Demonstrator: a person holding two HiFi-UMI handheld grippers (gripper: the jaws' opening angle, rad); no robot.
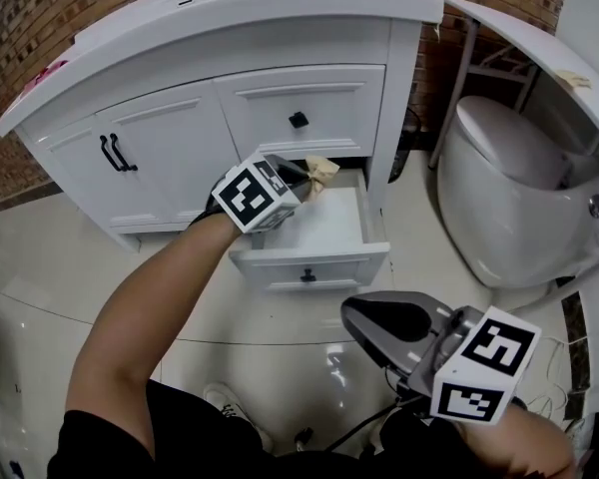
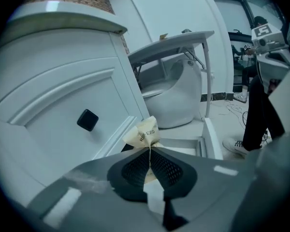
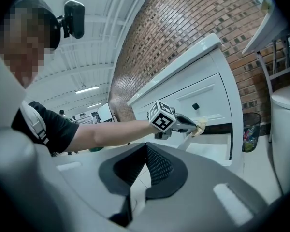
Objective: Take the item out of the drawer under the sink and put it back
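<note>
A crumpled beige paper packet (image 1: 324, 173) with dark print hangs over the open lower drawer (image 1: 309, 262) of the white vanity. My left gripper (image 1: 312, 175) is shut on it. In the left gripper view the packet (image 2: 144, 133) sticks up from the pinched pads of the left gripper (image 2: 149, 151), above the drawer's white inside (image 2: 183, 144). My right gripper (image 1: 351, 317) is held low near the person's body, away from the drawer, jaws together with nothing in them. The right gripper view looks past the right gripper (image 3: 145, 146) at the left gripper (image 3: 195, 126), the packet (image 3: 201, 126) and the drawer (image 3: 208, 153).
Above the open drawer is a shut drawer with a black knob (image 1: 298, 120). Left of it are cabinet doors with black handles (image 1: 115, 153). A white toilet (image 1: 509, 198) stands right of the vanity, with a waste bin (image 3: 250, 132) between them. Cables lie on the floor (image 1: 554, 367).
</note>
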